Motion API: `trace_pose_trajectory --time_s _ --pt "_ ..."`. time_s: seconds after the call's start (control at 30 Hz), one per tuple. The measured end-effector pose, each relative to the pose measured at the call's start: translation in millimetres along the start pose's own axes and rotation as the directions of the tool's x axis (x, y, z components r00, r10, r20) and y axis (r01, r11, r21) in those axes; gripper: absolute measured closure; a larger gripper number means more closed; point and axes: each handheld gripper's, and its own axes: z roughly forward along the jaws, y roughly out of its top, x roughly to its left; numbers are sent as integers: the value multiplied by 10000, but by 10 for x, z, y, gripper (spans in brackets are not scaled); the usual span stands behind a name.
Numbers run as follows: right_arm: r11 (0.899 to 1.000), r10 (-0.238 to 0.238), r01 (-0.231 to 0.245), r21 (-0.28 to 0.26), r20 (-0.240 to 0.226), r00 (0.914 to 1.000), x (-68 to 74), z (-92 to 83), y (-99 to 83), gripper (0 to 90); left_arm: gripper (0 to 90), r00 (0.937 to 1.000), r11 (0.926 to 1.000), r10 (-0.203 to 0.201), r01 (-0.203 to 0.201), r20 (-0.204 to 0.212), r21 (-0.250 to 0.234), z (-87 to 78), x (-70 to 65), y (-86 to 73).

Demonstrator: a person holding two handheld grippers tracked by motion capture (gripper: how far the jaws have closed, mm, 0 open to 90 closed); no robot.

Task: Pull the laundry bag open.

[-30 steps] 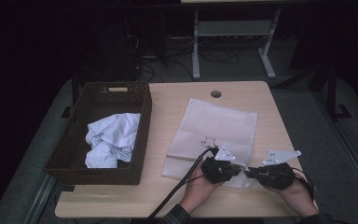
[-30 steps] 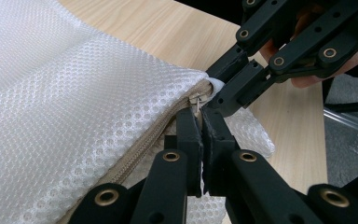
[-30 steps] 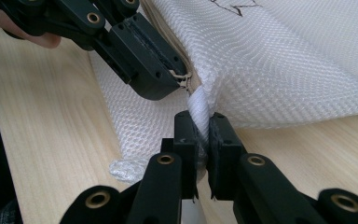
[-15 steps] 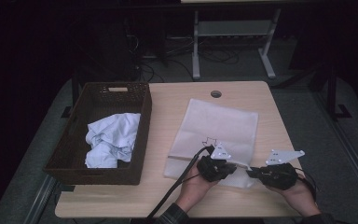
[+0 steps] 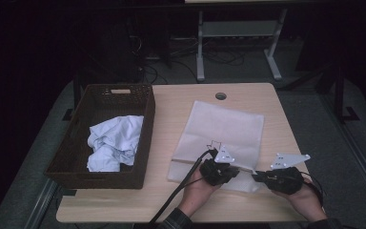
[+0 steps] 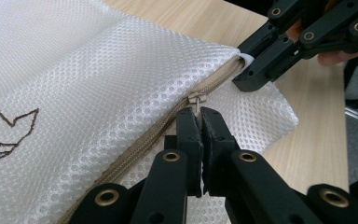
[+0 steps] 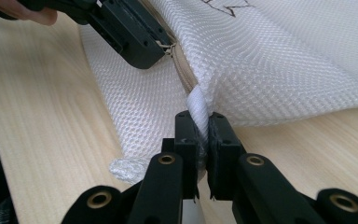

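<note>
left gripper point(image 6: 200, 122) clamped on zip pull point(image 6: 197, 100), right gripper point(image 7: 204, 127) clamped on bag point(image 5: 221, 138) corner at table's near edge. zip runs away from right gripper; pull along it.

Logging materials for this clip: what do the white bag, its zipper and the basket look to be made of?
The bag looks like white synthetic mesh: a regular grid of tiny holes, faint sheen. The zipper has beige fabric tape with a small metallic-looking pull, pinched by the left claw. The basket appears to be dark brown woven wicker or a plastic imitation; the weave shows, but the exact material stays unclear.
</note>
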Motion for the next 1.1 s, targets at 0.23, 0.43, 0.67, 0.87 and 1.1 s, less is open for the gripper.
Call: trace_pose_trajectory --time_s 0.23,0.43,0.67,0.87,1.1 --pt "9998 -12 6 183 340 9994 11 12 9 834 875 9992 9994 -333 333 -216 -11 -44 79 -53" --pt "9999 57 -59 94 126 9999 -15 10 -10 833 875 9986 9986 -531 531 12 -89 -100 134 -98" --pt "10000 -39 38 71 68 10000 19 22 11 833 875 9985 9985 -550 550 -83 35 -120 154 -103" --pt "9998 -86 81 208 252 9996 26 28 16 834 875 9974 9988 -378 396 -610 281 -113 156 -129" --pt "9999 2 -3 164 87 10000 14 25 10 834 875 9960 9973 -725 730 -515 68 -220 257 -213"
